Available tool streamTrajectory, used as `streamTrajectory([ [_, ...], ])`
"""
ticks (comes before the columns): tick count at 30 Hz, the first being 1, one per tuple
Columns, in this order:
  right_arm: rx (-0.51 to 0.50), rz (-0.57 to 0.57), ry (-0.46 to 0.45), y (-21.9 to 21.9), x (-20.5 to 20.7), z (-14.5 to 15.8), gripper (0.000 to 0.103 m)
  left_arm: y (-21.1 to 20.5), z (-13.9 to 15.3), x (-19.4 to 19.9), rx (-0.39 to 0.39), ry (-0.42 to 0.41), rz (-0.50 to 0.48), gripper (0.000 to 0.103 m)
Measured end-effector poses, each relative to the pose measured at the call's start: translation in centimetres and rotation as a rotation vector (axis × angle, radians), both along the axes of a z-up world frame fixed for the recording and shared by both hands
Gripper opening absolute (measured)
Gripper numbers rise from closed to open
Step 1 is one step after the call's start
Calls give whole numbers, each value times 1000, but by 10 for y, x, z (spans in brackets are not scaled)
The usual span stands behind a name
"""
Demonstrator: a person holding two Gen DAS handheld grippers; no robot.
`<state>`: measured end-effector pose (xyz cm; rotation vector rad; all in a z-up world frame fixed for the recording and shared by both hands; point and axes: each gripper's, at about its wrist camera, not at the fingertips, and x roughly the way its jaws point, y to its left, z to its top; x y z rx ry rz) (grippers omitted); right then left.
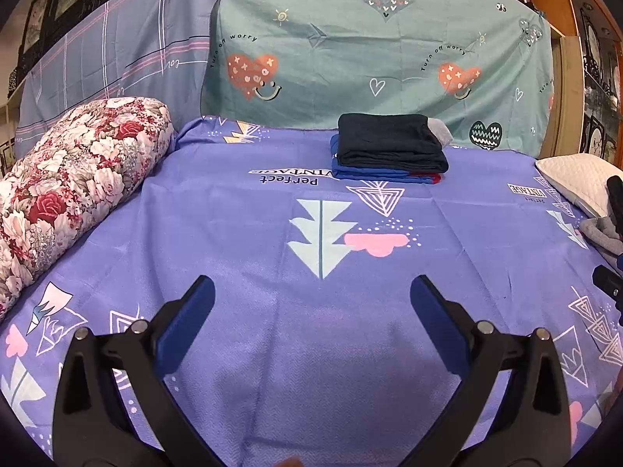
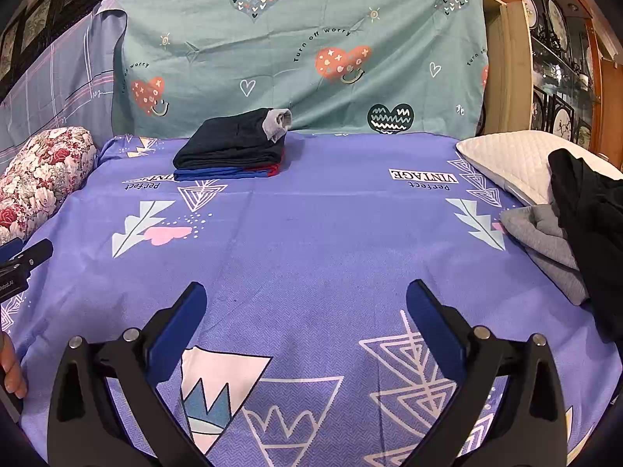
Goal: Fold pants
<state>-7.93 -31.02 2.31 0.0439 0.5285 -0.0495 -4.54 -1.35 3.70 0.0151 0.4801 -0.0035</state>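
Observation:
A stack of folded pants (image 1: 389,150) sits at the far side of the purple bed sheet (image 1: 241,233), dark pair on top, blue and red below; it also shows in the right wrist view (image 2: 233,148). Unfolded clothes lie at the right edge: a grey garment (image 2: 545,241) under a black one (image 2: 592,225); the grey one also shows in the left wrist view (image 1: 601,233). My left gripper (image 1: 311,292) is open and empty above the sheet. My right gripper (image 2: 305,295) is open and empty, left of the unfolded clothes.
A floral rolled quilt (image 1: 66,190) lies along the left side. A white quilted pillow (image 2: 514,163) lies at the right. A teal heart-print sheet (image 1: 370,50) hangs behind the bed. A wooden cabinet (image 2: 560,58) stands at the far right.

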Motion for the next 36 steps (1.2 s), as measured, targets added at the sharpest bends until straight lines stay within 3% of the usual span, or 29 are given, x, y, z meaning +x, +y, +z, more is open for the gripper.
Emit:
streamTrajectory([
  [36,1,0,-3,-1,0,1,102,-8,2,-5,41,-20,1,101],
])
